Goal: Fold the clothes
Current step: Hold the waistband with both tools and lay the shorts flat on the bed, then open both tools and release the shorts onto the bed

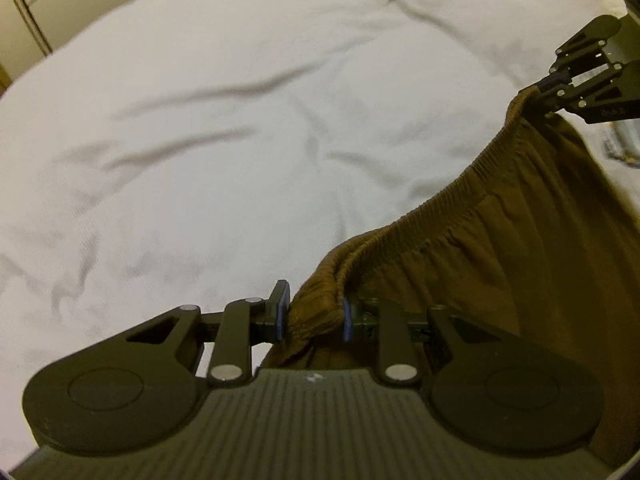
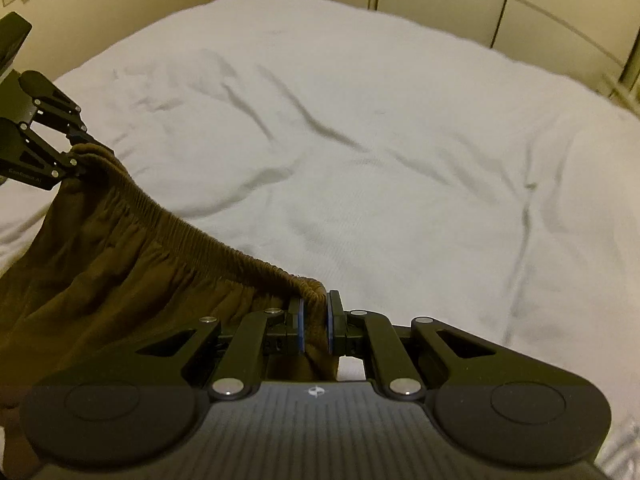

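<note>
I clamp my left gripper (image 1: 314, 316) and right gripper (image 2: 314, 322) on opposite ends of the waistband (image 2: 192, 236), so the brown garment (image 1: 540, 248) hangs spread between them above the white bed (image 2: 360, 140), ready to be laid flat. Small lettering on each gripper body is too blurred to read.

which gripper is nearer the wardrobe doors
Left. The left gripper holds the waistband end on the side toward the wardrobe doors; the right gripper holds the other end.
</note>
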`<state>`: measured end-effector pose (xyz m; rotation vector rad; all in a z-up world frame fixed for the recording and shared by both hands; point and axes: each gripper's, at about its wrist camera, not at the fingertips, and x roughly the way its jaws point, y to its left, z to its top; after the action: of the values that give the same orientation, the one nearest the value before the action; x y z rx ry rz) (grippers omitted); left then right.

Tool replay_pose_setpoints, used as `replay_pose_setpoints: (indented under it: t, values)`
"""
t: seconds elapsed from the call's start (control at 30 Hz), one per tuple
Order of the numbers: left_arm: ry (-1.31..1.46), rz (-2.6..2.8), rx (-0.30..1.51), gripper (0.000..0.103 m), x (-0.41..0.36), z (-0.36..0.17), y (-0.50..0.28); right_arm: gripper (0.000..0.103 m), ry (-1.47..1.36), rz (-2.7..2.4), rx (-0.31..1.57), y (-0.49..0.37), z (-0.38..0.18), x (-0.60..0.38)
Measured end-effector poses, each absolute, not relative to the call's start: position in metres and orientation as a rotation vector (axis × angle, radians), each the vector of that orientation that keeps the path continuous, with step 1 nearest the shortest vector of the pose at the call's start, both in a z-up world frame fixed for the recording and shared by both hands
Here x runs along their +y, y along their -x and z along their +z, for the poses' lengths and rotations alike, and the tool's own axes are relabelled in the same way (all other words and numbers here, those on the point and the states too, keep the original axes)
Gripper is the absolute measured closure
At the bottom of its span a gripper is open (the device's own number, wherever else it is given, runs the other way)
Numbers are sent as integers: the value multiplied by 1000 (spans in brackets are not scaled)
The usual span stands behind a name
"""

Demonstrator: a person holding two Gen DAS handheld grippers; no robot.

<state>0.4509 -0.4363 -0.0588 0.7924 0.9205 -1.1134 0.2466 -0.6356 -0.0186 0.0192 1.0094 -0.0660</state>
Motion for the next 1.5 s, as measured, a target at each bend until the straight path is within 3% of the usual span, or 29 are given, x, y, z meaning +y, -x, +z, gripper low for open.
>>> replay_pose_setpoints:
  t: [0.13,0.23,0.37,0.7,1.03,1.37,1.43,1.47,1.5]
  values:
    - [-789,-991,1022,69,-438,-96,-469,93,-46,-28,1057,-265,-63,-635]
    - [-752,-925,1061,70,-431,-105,-477,92,-48,-15,1097,-271,-90,-632]
    - [-698,-900,1041,70,-405,-90,-471,66,-78,-95,1087,-249,-92,-633]
    - [-657,-986,1014,68,-352,-41,-410,66,-254,-209,1136,-125,-67,-588]
    - [-801,-1365,1003,63,-366,-48,-280,65,-449,-457,1239,40,-60,-533]
    - [-957,-1496,972,59,-393,-54,-233,66,-603,-359,1223,66,-103,-536]
    - [-974,-1486,972,59,-395,-55,-235,80,-609,-345,1226,64,-108,-538]
    - [-978,-1483,972,59,-392,-52,-238,103,-622,-332,1230,62,-108,-539]
    - [-983,-1476,971,59,-391,-50,-241,103,-630,-321,1234,61,-109,-541]
